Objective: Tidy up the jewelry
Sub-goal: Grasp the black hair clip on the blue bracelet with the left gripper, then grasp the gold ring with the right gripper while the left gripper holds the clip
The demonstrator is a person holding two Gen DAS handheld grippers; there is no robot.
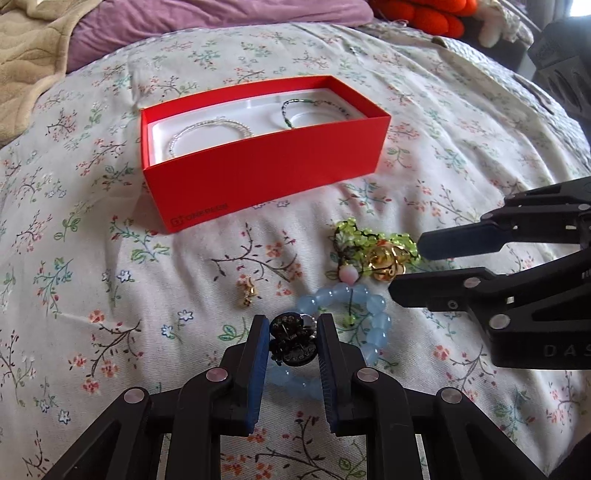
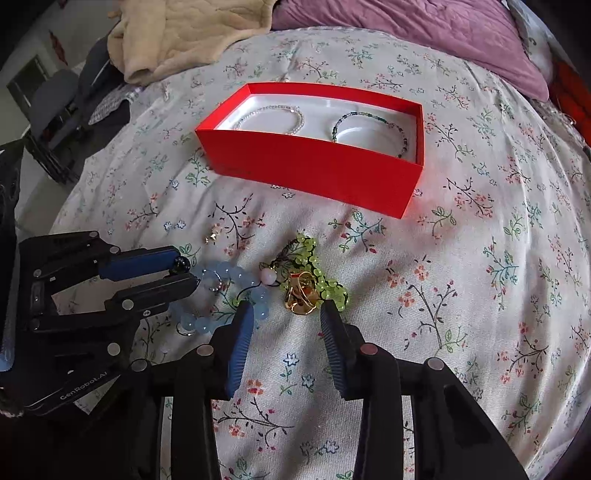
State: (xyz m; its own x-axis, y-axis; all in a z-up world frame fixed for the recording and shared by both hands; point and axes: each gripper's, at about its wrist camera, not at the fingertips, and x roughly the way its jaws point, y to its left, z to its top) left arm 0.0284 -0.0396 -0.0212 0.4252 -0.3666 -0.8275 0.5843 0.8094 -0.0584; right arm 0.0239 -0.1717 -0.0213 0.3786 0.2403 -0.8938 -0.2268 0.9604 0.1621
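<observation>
My left gripper (image 1: 291, 325) is shut on a small black hair claw clip (image 1: 292, 341), just above a pale blue bead bracelet (image 1: 373, 317) on the floral bedspread. In the right wrist view the left gripper (image 2: 184, 273) holds the clip (image 2: 181, 263) at its tips. My right gripper (image 2: 286, 314) is open, its fingertips straddling a gold ring (image 2: 303, 295) that lies on a yellow-green bead bracelet (image 2: 314, 266). A red box (image 1: 258, 162) holds a clear bead bracelet (image 1: 210, 134) and a dark green bead bracelet (image 1: 314, 107). A small gold earring (image 1: 248, 291) lies alone.
A beige blanket (image 2: 184, 33) and a purple pillow (image 2: 424, 33) lie beyond the box (image 2: 314, 166). An orange plush thing (image 1: 424, 14) sits at the far right. The bed's edge drops off at the left in the right wrist view, with dark furniture (image 2: 55, 122) below.
</observation>
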